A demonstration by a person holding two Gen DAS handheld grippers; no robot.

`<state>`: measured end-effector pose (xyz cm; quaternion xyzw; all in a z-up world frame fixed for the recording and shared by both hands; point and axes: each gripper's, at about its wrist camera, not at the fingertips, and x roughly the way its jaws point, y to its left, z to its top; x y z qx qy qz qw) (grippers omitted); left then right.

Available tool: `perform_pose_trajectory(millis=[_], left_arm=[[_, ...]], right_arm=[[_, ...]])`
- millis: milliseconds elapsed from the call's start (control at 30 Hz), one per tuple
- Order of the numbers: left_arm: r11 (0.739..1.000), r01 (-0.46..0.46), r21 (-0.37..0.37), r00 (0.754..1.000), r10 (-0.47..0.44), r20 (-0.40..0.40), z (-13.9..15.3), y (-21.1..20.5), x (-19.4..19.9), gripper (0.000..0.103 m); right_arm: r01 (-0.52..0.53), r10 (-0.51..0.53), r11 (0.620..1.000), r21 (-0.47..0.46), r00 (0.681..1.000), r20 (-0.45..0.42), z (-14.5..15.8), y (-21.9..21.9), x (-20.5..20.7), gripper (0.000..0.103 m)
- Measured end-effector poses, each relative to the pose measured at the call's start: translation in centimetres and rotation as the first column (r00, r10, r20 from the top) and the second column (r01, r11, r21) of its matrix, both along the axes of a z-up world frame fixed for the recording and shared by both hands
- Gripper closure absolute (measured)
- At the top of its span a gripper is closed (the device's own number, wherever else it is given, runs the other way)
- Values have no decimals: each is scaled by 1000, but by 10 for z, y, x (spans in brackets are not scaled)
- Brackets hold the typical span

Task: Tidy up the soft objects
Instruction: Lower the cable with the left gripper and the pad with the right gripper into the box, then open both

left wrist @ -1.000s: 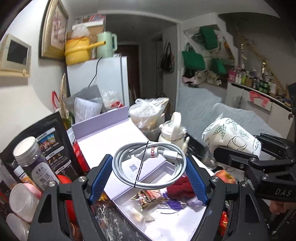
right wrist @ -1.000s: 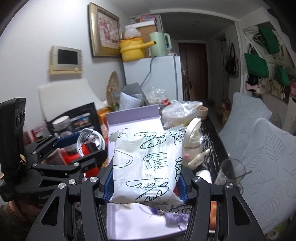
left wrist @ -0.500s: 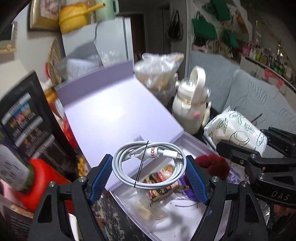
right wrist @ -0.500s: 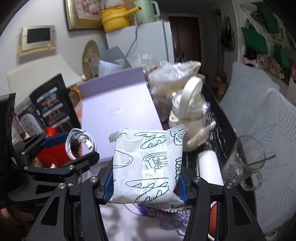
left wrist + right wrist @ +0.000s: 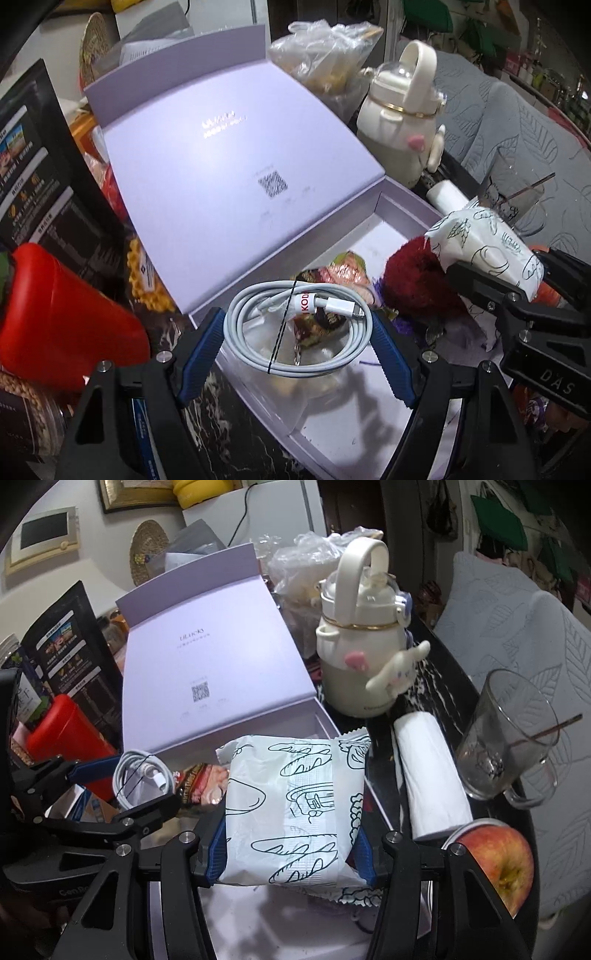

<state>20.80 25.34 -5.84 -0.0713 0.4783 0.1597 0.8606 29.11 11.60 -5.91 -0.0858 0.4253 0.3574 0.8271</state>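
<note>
Left gripper [image 5: 297, 334]: clamped on a coiled white cable [image 5: 299, 332], its red band lettered "KOD", held over the open lilac box [image 5: 406, 210].
Right gripper [image 5: 290, 843]: clamped on a white bread-print packet [image 5: 291, 805], above the box.
Lid [image 5: 207, 664]: "ULIKE"-like lettering, partly legible; QR code printed.

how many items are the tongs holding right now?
2. Coiled white cable in the left tongs; printed white packet in the right tongs, both over the open lilac box.
</note>
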Motion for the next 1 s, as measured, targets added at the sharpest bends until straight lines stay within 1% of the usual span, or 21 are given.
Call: perform_pose_trajectory(millis=[67,133,233,300,400,433,533,600,700,767,900,967,1000], left_arm=[[1000,-2,-7,999,1,-42,-8,0,1,24],[999,4,-32,997,-6,-75,-16,-1,1,24],[998,-1,-56,994,-6,-111,-28,0,1,24],[999,-2,-42,994,-3,-107,-31,-1,0,24],[1000,8,-4,993,-8,-120,-33,-8,2,24],[1000,10,17,991,-7,-130,-33,-10,3,24],[1000,20,6,992,-19,-124,-33,-10,8,24],[1000,18,12,992,-16,-127,-33,-10,10,24],[999,22,35,991,-17,-135,-34,-12,15,24],[998,19,56,990,-11,-138,-32,-16,13,24],[998,11,65,990,-1,-144,-26,-18,12,23],[997,10,72,990,0,-139,-22,-19,12,23],[997,10,75,991,0,-133,-19,-20,11,23]], right_arm=[[-4,4,1000,-22,1000,-3,-5,0,-1,48],[-13,13,999,-41,1000,-7,-7,3,-3,48],[-16,17,998,-63,1000,8,-9,5,-7,48],[-12,14,996,-87,1000,28,-10,7,-10,48],[-20,30,988,-156,997,64,-15,16,-14,47],[-18,29,986,-163,997,66,-16,17,-15,47],[-11,16,989,-145,999,36,-16,14,-11,47],[-6,9,989,-149,1000,20,-15,13,-9,46],[-1,8,986,-167,999,38,-13,11,-10,40],[1,7,987,-162,999,53,-8,9,-13,35],[10,1,988,-156,998,71,1,3,-14,34],[19,-7,988,-151,997,81,8,1,-14,30],[21,-9,989,-147,996,83,11,0,-14,30]])
